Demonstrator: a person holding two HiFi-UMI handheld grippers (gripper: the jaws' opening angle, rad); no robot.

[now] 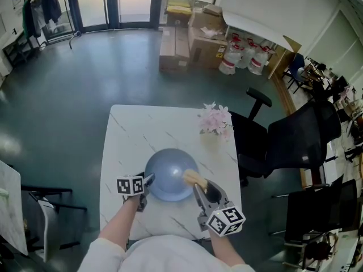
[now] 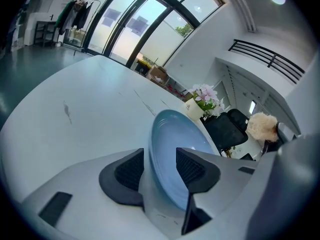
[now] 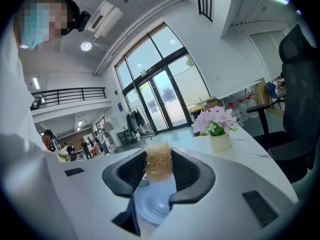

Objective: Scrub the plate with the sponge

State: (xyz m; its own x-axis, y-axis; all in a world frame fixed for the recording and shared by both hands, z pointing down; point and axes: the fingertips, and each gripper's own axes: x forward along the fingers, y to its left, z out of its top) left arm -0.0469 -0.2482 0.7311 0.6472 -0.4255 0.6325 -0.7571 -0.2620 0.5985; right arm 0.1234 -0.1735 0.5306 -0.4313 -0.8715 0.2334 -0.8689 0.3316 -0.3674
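Two claws meet at the lower middle of the head view, one on each side of the plate (image 1: 167, 174). At the left, the left claw (image 1: 146, 183) stands wide. Its own view shows the plate's near rim between the two pads, with a gap on the outer side, so nothing is pinched and the plate is not held. The plate is blue-grey and round. It lies on the white marbled bench (image 1: 136, 129), near the edge closest to the person.

Right of centre, the right claw (image 1: 201, 188) is closed on the sponge (image 1: 194, 178), a straw-coloured, fibrous wad squeezed between the pads. The sponge sits over the plate's right-hand part. In the right gripper view the plate shows just below it, but I cannot tell whether the two touch.

Further up and right, a small pot of pink flowers (image 1: 215, 119) stands on the bench's far right corner, well apart from the work. A black office chair (image 1: 295, 135) stands beyond the bench's right edge.

As for progress, the sponge is in hand and brought to the plate, so the fetching looks done. The plate shows no suds, streaks or dirt, so how much scrubbing is done cannot be read. With the left claw not gripping, the plate would probably need steadying before firm rubbing.
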